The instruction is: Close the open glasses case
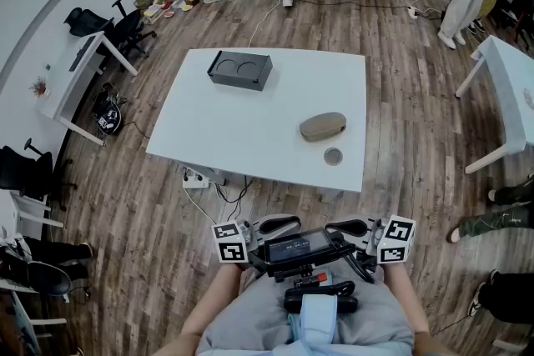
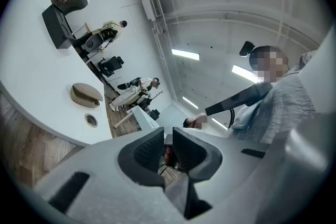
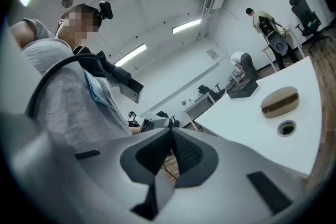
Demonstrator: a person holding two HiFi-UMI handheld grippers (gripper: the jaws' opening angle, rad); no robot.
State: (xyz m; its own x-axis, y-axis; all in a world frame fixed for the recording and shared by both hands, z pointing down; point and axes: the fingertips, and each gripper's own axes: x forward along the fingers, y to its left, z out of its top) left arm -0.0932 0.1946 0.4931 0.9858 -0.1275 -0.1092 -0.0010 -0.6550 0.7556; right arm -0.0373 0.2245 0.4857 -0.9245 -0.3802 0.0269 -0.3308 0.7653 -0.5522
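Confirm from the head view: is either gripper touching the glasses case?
No, the left gripper and right gripper are held short of the table, where the glasses case lies.

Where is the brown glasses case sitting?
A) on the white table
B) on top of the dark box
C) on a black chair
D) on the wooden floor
A: the glasses case lies on the white table, toward its right side. It sits well apart from the dark box at the far edge.
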